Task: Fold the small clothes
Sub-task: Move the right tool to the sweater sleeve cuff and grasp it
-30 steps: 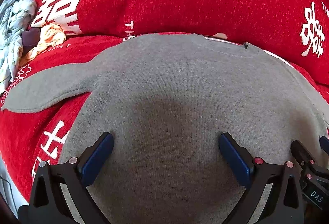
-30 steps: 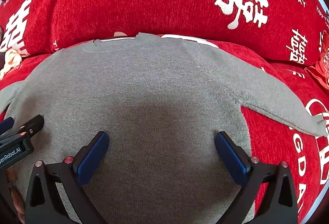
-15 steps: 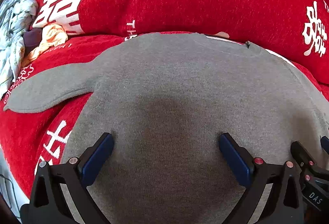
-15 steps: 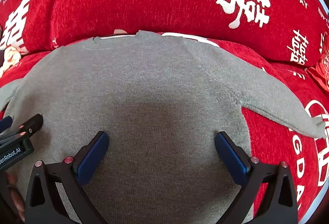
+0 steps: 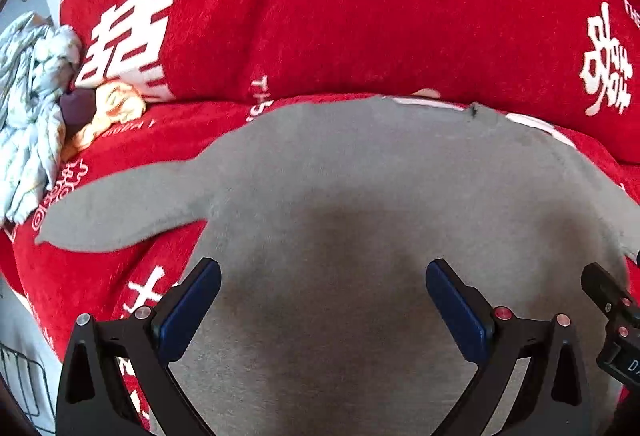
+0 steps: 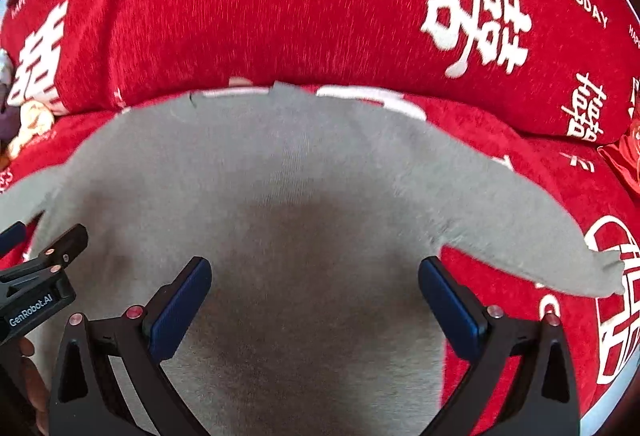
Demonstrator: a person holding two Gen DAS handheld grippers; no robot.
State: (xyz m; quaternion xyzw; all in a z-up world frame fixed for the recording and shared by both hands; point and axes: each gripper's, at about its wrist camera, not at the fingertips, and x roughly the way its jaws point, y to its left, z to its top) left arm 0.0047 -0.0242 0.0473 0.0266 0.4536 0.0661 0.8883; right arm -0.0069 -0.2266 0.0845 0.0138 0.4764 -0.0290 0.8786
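Item: grey sweater (image 5: 360, 195), lying flat on red cover (image 5: 360, 15), filling frame centre, sleeves spread. I kept left tongs (image 5: 322, 300) and right tongs (image 6: 314, 296) released, hovering over its lower body.

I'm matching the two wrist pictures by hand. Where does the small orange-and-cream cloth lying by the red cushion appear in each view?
Left wrist view: the orange-and-cream cloth lies upper left, at the foot of the red cushion, beside a pale patterned cloth.
Right wrist view: the same cloth sits at the far left edge, partly cut off.
Shared landmark: the neckline of the grey sweater.
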